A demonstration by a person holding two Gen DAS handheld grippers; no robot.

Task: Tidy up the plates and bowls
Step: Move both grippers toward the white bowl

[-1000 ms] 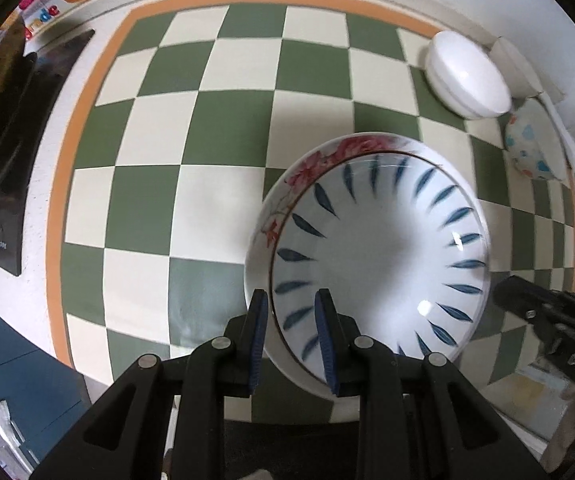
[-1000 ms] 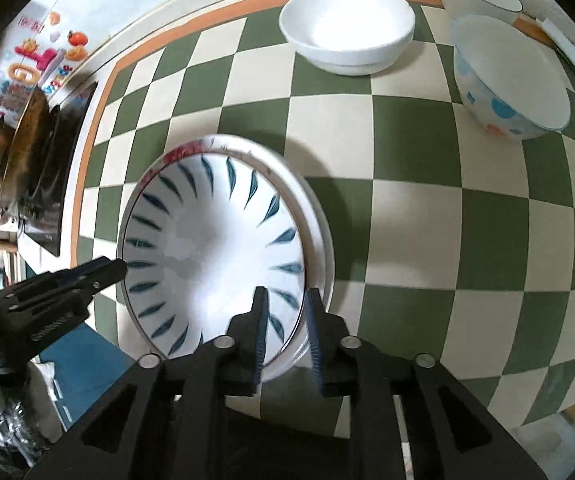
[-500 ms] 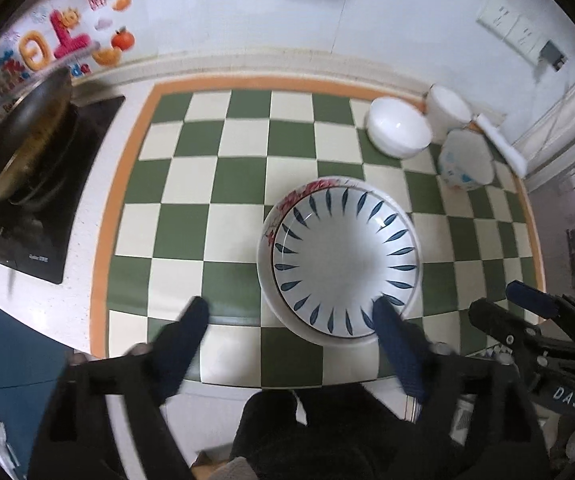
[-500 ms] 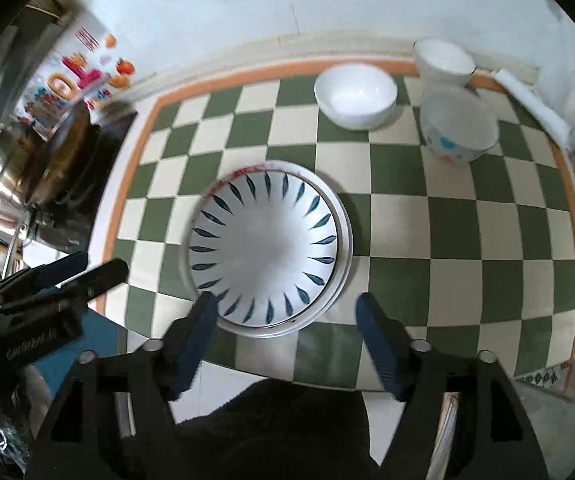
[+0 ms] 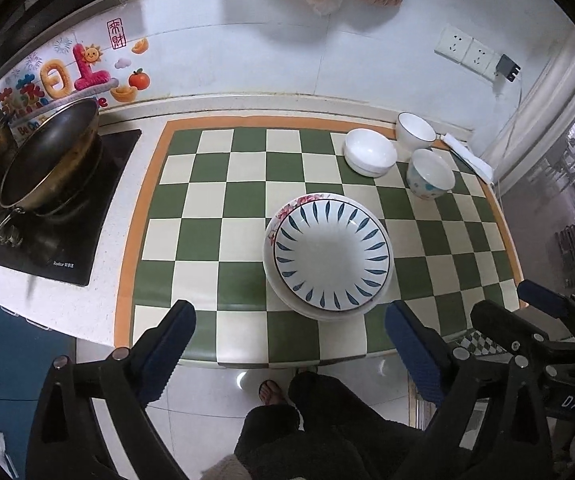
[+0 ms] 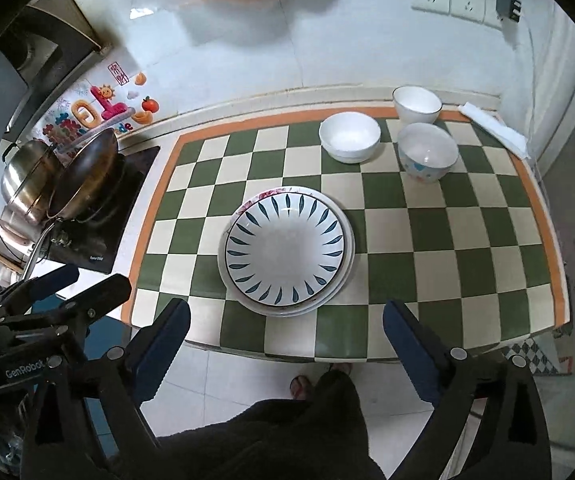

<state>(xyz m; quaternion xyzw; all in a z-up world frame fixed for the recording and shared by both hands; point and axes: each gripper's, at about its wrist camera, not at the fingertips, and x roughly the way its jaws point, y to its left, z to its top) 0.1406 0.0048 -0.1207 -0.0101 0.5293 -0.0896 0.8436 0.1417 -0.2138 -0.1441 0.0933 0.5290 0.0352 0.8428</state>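
Observation:
A blue-leaf plate (image 5: 333, 258) (image 6: 285, 254) lies on top of a red-flowered plate (image 5: 283, 213) (image 6: 255, 199) in the middle of the green checked table mat (image 5: 203, 236) (image 6: 467, 240). At the back right stand a wide white bowl (image 5: 369, 151) (image 6: 349, 136), a small white bowl (image 5: 415, 130) (image 6: 416, 102) and a dotted bowl (image 5: 429, 174) (image 6: 427, 156). My left gripper (image 5: 289, 344) is open and empty, held back off the table's front edge. My right gripper (image 6: 285, 340) is open and empty there too.
A wok (image 5: 49, 160) (image 6: 87, 176) sits on a black cooktop (image 5: 67, 236) at the left, with a steel pot (image 6: 27, 182) beside it. A folded white cloth (image 5: 469, 156) (image 6: 495, 130) lies at the far right. The person's legs and a sandal (image 5: 269, 392) are below the table edge.
Both grippers have let go of the plate rim, opened wide and pulled back and up from the table. The plate stack stays in the middle of the mat.

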